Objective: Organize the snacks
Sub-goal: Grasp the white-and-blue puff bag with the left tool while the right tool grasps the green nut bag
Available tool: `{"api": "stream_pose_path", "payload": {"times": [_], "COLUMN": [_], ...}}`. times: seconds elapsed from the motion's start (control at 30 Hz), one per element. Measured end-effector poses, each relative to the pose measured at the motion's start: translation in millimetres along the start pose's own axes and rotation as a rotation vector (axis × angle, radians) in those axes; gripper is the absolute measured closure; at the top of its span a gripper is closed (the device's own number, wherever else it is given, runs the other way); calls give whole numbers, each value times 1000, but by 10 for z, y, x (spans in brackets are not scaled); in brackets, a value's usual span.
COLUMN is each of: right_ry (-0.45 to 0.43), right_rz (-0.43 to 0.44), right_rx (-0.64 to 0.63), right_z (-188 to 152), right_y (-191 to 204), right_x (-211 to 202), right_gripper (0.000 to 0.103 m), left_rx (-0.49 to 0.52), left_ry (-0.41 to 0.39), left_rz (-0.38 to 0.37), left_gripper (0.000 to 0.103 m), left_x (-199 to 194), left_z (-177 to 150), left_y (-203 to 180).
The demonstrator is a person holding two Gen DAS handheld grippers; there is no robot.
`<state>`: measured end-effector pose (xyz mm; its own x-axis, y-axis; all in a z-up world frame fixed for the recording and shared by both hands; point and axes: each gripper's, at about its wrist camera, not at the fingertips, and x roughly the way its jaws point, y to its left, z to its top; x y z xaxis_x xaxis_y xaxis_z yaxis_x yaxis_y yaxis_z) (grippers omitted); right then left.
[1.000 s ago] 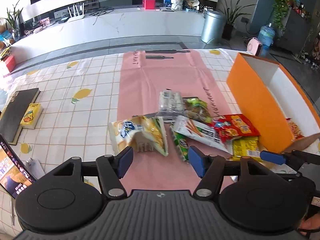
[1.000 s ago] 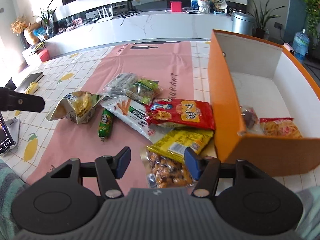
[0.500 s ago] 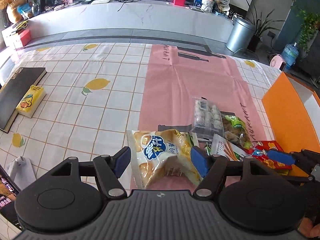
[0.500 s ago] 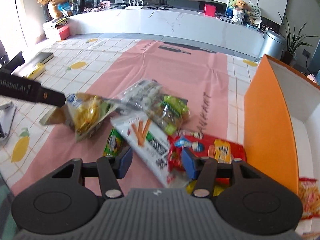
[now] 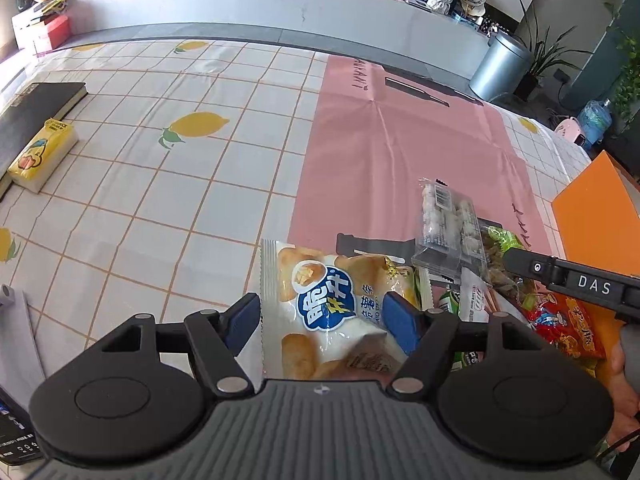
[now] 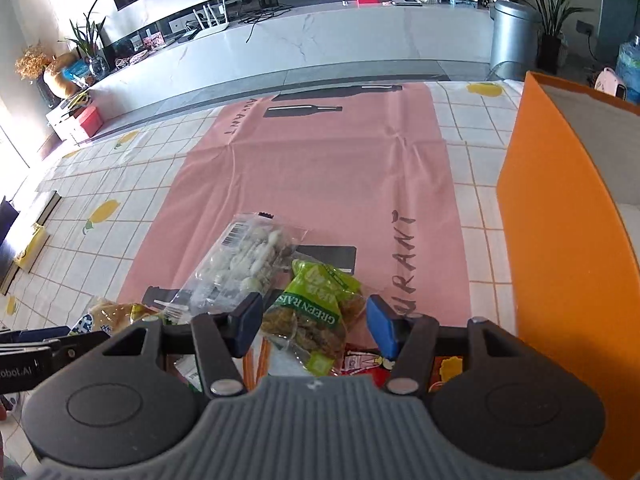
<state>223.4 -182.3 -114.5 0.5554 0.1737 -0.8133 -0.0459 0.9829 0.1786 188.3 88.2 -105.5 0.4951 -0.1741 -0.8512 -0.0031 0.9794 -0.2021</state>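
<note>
A white and yellow chip bag [image 5: 324,300] lies on the pink mat [image 5: 400,152]. My left gripper [image 5: 320,320] hovers over it, open, a blue pad on each side of the bag. A green raisin bag [image 6: 316,312] lies between the pads of my right gripper [image 6: 314,322], whose jaws are opening without pressing on it. Beside it sit a clear pack of white sweets [image 6: 244,264], a stick-biscuit pack [image 5: 474,296] and a red snack bag [image 5: 560,328]. One of the right gripper's fingers [image 5: 532,266] reaches in over the pile.
An orange box [image 6: 560,240] stands open at the right edge of the mat. A black book [image 5: 36,108] and a yellow tissue pack [image 5: 42,152] lie far left on the lemon-print tablecloth. A person's hand [image 5: 624,364] shows at the right.
The left gripper has sunk and shifted onto the chip bag, its jaws a little wider. The right gripper has moved left from beside the orange box to over the raisin bag.
</note>
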Motion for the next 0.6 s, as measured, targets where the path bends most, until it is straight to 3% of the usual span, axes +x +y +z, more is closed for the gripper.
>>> {"api": "stream_pose_path", "payload": {"times": [0.4, 0.6], "right_ry": [44, 48], "right_rz": [39, 37], "right_rx": [47, 46], "right_z": [-29, -33], "right_y": [-42, -43], "right_x": [163, 201], "right_gripper": [54, 56], "left_rx": [-56, -71], "left_ry": [23, 40], "left_rz": [-37, -83], "left_gripper": [20, 31], "left_x": [88, 141], "left_z": [-46, -61], "left_y": [29, 18]}}
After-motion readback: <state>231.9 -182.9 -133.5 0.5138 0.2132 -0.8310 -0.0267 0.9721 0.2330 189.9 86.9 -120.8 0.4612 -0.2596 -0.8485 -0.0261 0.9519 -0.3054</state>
